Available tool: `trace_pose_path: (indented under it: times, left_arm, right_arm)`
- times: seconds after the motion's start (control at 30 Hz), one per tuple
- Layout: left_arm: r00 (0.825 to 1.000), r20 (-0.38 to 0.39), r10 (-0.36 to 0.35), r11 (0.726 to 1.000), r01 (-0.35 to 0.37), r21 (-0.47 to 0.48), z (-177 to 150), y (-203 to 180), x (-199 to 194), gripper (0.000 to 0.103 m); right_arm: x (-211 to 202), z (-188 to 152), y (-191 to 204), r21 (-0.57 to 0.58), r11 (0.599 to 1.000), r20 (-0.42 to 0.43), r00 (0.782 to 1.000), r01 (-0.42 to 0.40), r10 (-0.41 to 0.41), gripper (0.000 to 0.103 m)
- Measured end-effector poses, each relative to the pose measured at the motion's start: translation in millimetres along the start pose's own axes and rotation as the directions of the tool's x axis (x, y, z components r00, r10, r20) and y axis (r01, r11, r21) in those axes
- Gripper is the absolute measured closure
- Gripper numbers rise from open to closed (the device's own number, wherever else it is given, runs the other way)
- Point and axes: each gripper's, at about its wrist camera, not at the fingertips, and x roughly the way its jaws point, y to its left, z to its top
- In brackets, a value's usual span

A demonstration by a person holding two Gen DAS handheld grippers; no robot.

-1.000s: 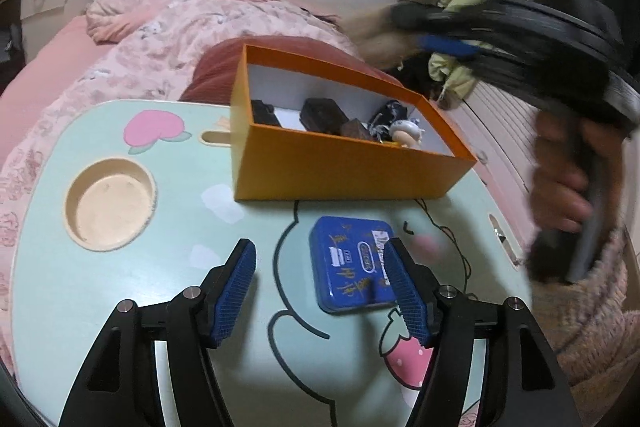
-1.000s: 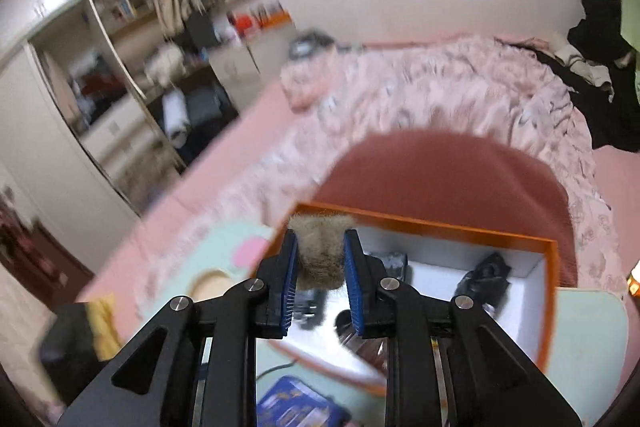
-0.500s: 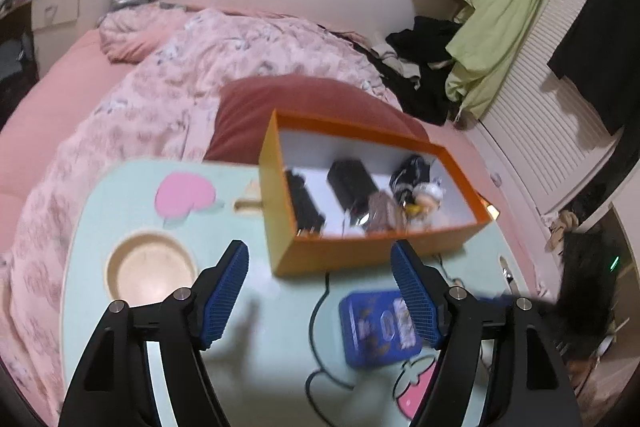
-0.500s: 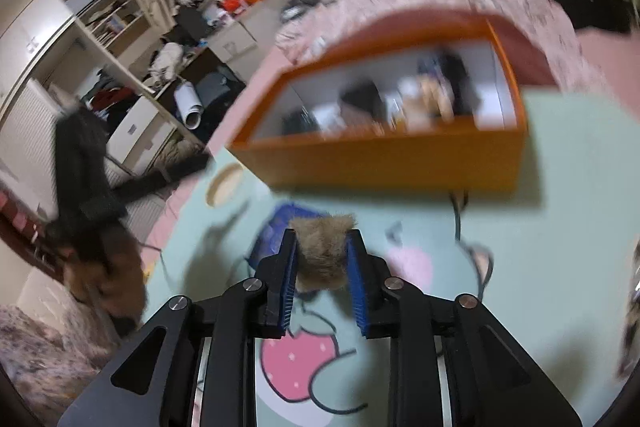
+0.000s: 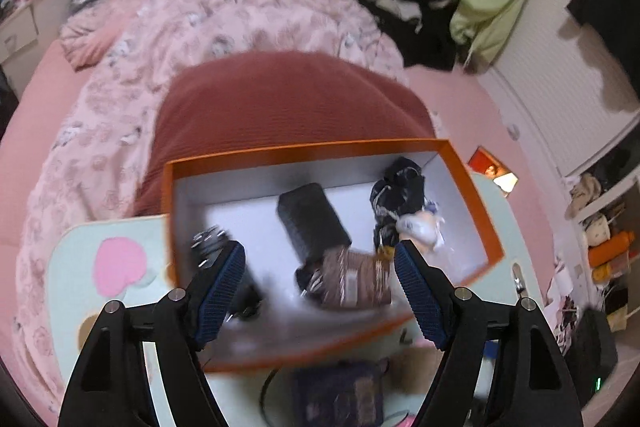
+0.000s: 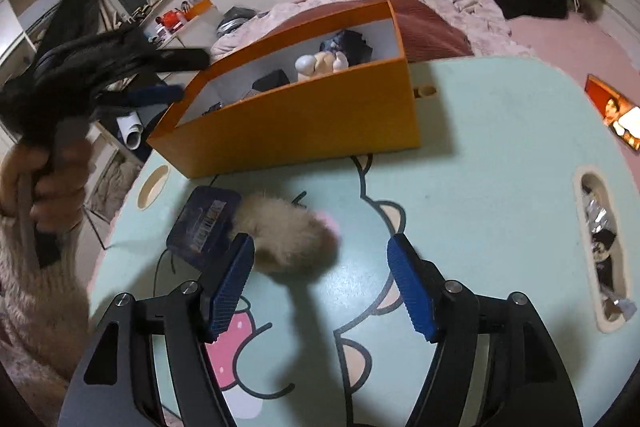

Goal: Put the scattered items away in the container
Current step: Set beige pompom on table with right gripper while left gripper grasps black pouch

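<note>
My left gripper (image 5: 320,291) hangs over the orange box (image 6: 304,125), pads spread wide with nothing between them. The box sits toward the table's far edge and already holds a dark case (image 5: 314,223), a brown packet (image 5: 356,283) and a small figure (image 6: 318,63). If I drop it carelessly, a finger could catch the near wall and shove the box toward that edge.

On the pale green table (image 6: 500,155), near the middle, the blue tin (image 6: 206,221) lies flat with the furry toy (image 6: 288,237) touching its right side. My right gripper (image 6: 320,287) is spread apart just short of the toy, gripping nothing. Closing now, I judge the left pad may snag the tin's corner, or the soft fur may slip out.
</note>
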Motion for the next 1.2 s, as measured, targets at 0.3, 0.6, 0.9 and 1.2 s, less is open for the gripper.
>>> trace_pose_path:
  times: [0.3,0.6,0.9,1.2]
  left_arm:
    - [0.980,-0.100,0.173,0.985,-0.170,0.033,21.7,-18.7,53.8,0.036]
    - [0.968,-0.143,0.207,0.974,-0.190,0.125,8.4,-19.1,70.6,0.065]
    - [0.992,0.115,-0.046,0.998,0.040,0.047,5.9,-9.4,-6.8,0.066]
    - [0.935,0.317,-0.160,0.987,0.145,0.071,-36.9,13.8,-106.1,0.065]
  right_arm:
    - [3.3,3.3,1.8,0.022,0.999,0.000,0.999,-0.039,0.039,0.033]
    - [5.1,4.9,0.5,0.036,0.998,-0.003,0.998,-0.057,0.057,0.033]
    - [3.3,4.8,-1.8,0.040,0.997,0.001,0.998,-0.062,0.062,0.033]
    - [-2.4,10.8,3.4,0.027,0.998,0.017,0.998,-0.061,0.060,0.033]
